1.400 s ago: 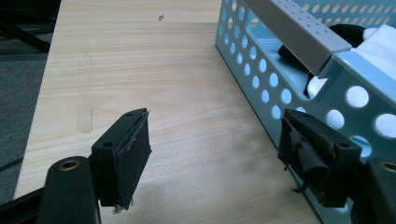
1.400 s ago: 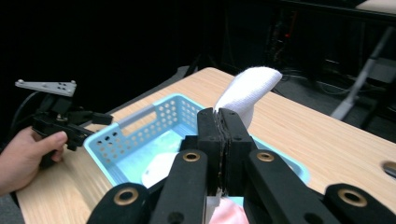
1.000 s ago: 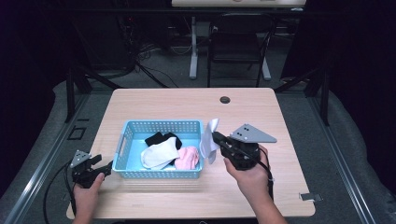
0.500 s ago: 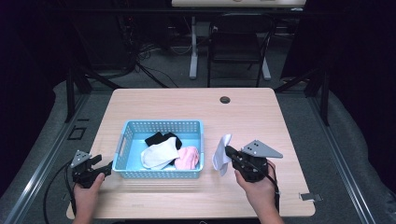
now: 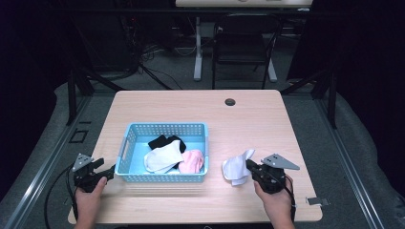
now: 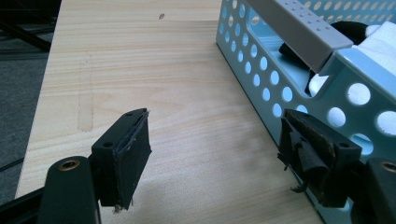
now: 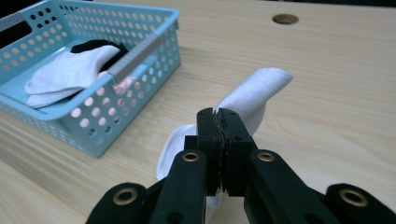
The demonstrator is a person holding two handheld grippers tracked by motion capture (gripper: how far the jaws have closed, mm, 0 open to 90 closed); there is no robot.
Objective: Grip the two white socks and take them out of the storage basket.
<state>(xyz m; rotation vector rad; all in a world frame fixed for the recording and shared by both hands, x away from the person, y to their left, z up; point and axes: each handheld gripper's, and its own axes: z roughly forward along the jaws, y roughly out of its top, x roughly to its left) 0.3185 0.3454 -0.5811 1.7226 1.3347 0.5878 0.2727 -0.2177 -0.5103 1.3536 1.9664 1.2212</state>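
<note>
**1 white sock pinned on the table, right of the basket**

Shown from the right gripper view: the right gripper [image 7: 219, 116], jaws pressed together on the white sock [image 7: 254, 91], its long axis running away toward the table hole [image 7: 285, 19]. Revealed from above, the sock [image 5: 236, 168] is laid just right of the blue basket [image 5: 165, 128]. The left gripper [image 6: 215, 154] is held wide open, empty, beside the basket wall.

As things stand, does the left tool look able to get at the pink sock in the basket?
Probably yes. The left tool is open and holds nothing, beside the basket. The basket is open-topped and the pink sock lies uncovered, but at the far end, so the tool must lift over the wall and reach across.
</note>
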